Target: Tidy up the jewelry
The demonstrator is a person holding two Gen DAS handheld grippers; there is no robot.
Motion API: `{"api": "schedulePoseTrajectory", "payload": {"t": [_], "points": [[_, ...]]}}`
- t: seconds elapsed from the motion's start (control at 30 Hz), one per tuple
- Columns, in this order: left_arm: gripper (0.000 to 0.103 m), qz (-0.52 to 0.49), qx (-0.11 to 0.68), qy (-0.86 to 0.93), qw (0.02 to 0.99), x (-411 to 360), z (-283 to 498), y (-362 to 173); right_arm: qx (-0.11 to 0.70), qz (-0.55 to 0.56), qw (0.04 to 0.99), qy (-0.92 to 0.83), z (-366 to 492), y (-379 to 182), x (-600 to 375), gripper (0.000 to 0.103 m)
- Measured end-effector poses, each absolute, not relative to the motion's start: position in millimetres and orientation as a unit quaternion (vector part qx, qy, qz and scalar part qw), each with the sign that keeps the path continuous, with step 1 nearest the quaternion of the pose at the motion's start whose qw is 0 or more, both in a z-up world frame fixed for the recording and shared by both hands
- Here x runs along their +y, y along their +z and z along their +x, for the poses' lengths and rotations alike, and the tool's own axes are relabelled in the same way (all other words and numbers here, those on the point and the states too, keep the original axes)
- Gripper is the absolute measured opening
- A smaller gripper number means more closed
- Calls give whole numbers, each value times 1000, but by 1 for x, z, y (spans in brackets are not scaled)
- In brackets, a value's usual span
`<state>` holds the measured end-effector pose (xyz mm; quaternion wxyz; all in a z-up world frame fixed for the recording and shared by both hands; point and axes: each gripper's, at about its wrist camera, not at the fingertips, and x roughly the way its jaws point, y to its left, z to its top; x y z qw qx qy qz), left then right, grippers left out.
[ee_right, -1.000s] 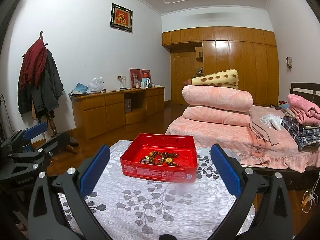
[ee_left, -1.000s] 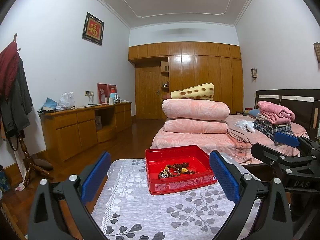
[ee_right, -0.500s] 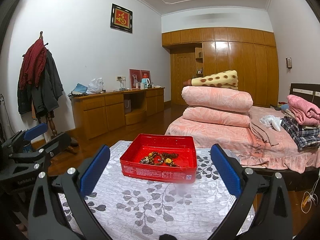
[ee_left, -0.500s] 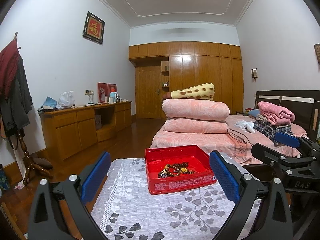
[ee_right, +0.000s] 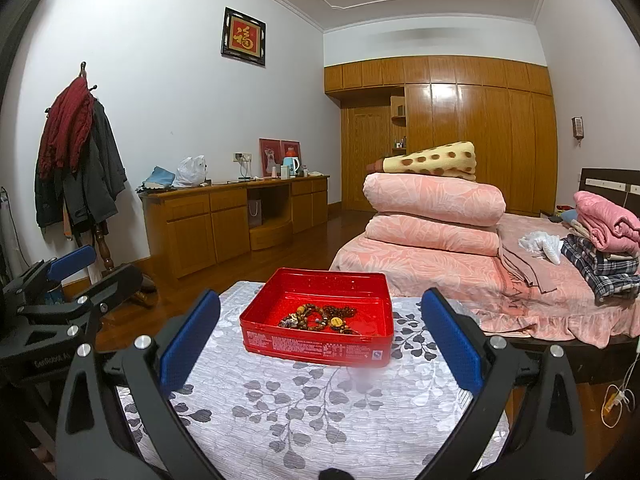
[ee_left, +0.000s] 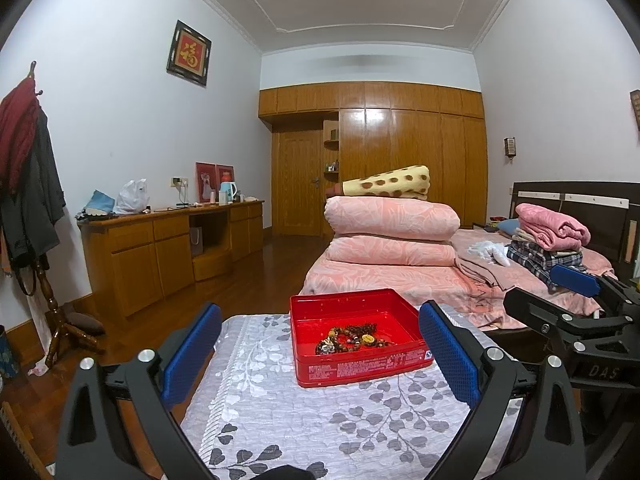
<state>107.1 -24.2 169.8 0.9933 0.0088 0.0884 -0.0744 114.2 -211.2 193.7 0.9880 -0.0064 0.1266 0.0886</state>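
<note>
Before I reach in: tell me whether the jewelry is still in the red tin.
Yes, the beaded jewelry lies piled inside the open red tin on the cloth.

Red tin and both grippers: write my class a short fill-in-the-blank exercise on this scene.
1. The beaded jewelry lies inside the open red rectangular metal tin, which has no ____.
2. The tin stands on a grey cloth printed with ____.
3. Left gripper and right gripper are both ____.

Missing words: lid; leaves; open

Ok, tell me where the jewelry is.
The jewelry lies heaped inside the red tin on the leaf-print cloth, centre of both wrist views, ahead of the open fingers.
</note>
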Motion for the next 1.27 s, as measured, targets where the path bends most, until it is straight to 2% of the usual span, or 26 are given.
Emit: {"api": "schedulePoseTrajectory", "payload": {"t": [1.27], "points": [[97, 6, 97, -76, 992, -26, 109, 166, 130, -7, 988, 84, 117, 192, -218, 97]]}}
